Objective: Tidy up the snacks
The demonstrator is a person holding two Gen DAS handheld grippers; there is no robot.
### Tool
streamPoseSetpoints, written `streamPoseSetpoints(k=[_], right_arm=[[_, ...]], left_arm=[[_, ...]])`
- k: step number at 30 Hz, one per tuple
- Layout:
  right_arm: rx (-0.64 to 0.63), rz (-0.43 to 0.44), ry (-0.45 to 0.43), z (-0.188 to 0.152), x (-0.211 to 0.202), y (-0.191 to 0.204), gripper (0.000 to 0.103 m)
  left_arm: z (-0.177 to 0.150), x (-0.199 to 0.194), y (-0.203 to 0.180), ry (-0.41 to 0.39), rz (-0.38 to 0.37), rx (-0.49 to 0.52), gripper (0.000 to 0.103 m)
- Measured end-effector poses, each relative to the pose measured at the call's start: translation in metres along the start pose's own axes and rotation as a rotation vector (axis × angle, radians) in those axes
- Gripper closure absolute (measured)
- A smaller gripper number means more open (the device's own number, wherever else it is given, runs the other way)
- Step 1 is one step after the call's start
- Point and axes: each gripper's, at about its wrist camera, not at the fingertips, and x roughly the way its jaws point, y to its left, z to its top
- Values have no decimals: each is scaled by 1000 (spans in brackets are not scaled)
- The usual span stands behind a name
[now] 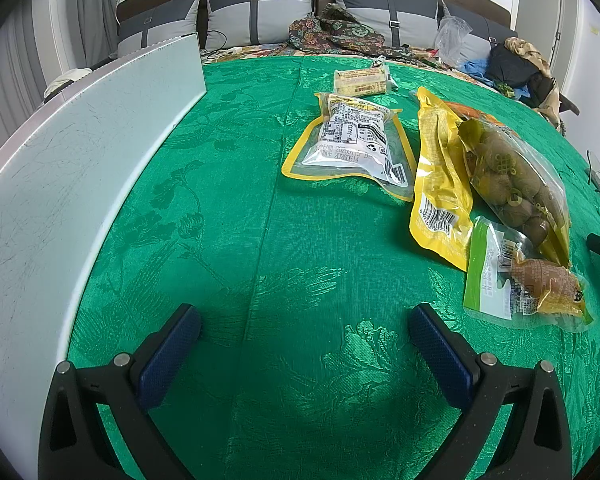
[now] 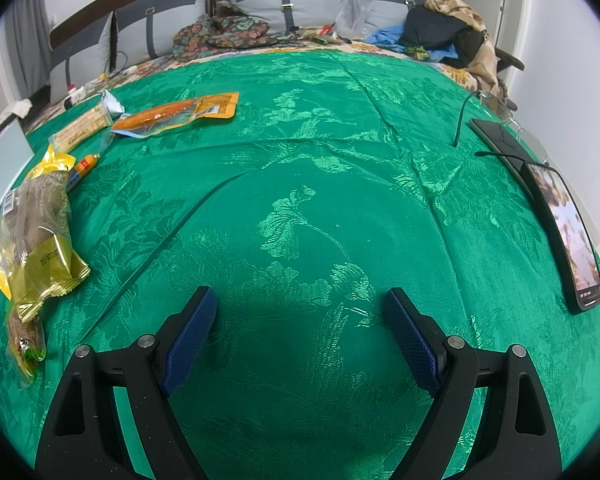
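Note:
Snack packs lie on a green cloth (image 1: pixel 260 220). In the left wrist view: a clear yellow-edged pack (image 1: pixel 352 140), a small cracker pack (image 1: pixel 362 80) behind it, a long yellow pack (image 1: pixel 436 176), a clear bag of brown balls (image 1: pixel 512 176) and a green-edged pack (image 1: pixel 520 280). My left gripper (image 1: pixel 304 328) is open and empty, low over bare cloth, left of the packs. My right gripper (image 2: pixel 300 312) is open and empty over bare cloth. In the right wrist view, an orange pack (image 2: pixel 176 114), a cracker pack (image 2: pixel 84 124), a sausage stick (image 2: pixel 82 170) and a golden bag (image 2: pixel 36 232) lie at the left.
A white board (image 1: pixel 80 152) stands along the cloth's left edge. A phone (image 2: pixel 568 236), a dark device (image 2: pixel 500 136) and glasses (image 2: pixel 500 108) lie at the right edge. Pillows (image 1: pixel 260 12), clothes (image 1: pixel 340 32) and a plastic bag (image 2: pixel 356 4) sit behind.

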Motion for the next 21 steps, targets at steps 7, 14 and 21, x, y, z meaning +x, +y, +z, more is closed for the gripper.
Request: streamPoseSetpoints(k=[7,14,21], right_arm=[[0,0,0,0,0,0,14],[0,0,0,0,0,0,14],[1,0,0,0,0,0,14]], left_arm=[[0,0,0,1,-1,0,0],[23,5,10,152,-63,32,1],[110,-7,12,64,-138,-19,1]])
